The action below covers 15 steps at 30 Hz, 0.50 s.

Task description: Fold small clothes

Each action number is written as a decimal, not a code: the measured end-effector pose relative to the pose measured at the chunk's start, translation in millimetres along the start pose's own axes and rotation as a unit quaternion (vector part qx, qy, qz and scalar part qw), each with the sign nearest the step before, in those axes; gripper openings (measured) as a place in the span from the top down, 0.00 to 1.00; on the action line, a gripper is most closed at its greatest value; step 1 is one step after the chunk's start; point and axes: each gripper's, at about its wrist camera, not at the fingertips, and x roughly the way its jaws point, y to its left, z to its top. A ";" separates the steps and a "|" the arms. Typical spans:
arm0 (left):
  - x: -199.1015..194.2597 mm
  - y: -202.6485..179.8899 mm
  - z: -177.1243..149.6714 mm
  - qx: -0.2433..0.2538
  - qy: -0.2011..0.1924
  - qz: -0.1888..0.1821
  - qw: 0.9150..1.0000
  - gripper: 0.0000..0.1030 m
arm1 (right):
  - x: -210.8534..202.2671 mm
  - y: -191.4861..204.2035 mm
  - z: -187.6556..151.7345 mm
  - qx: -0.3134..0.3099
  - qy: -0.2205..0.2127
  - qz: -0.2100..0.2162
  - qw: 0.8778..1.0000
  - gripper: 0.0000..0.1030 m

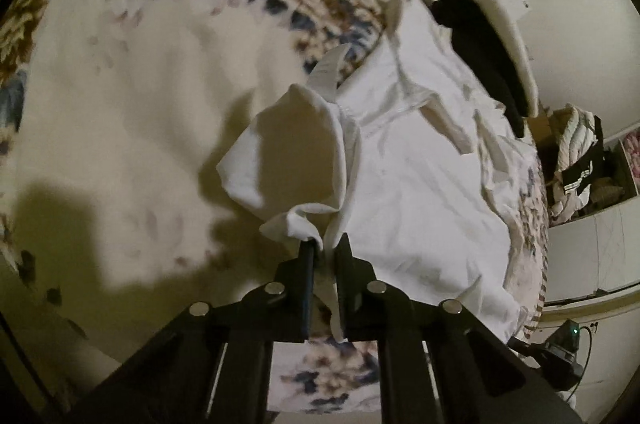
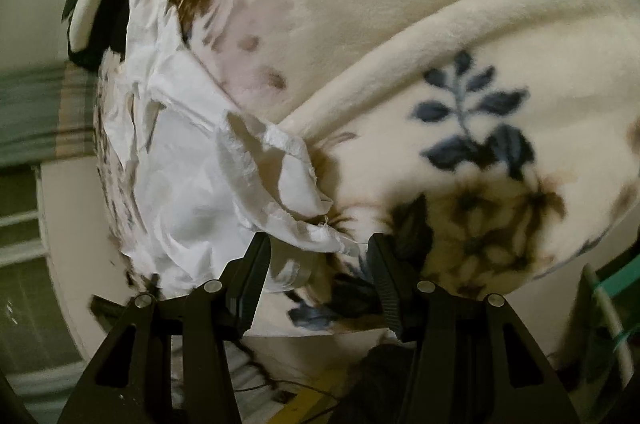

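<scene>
A small white garment [image 1: 408, 179] lies crumpled on a floral fleece blanket [image 1: 132, 103]. My left gripper [image 1: 325, 248] is shut on a bunched edge of the garment and lifts that corner off the blanket. In the right wrist view the same white garment [image 2: 188, 183] lies to the left, with a rumpled hem [image 2: 288, 191] just ahead of my right gripper [image 2: 318, 244]. The right gripper is open and holds nothing; the hem lies close between its fingertips.
A black and a cream garment [image 1: 492, 39] lie beyond the white one, at the bed's edge. A heap of clothes [image 1: 576, 159] sits on a shelf to the right. The floor and cables [image 2: 280, 384] show below the bed edge.
</scene>
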 end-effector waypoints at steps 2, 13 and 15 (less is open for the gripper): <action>-6.1 -1.7 -2.3 -0.002 -0.003 -0.002 1.000 0.93 | 5.0 5.4 -1.2 -0.027 -0.005 -0.009 1.000 0.49; -73.4 -11.0 -14.1 -0.047 -0.010 -0.009 0.999 0.93 | -33.6 23.1 -31.2 0.017 0.002 0.080 0.997 0.95; -86.6 -12.3 -9.4 -0.056 -0.016 -0.011 0.998 0.93 | -50.9 31.4 -37.1 0.019 0.002 0.100 0.995 0.95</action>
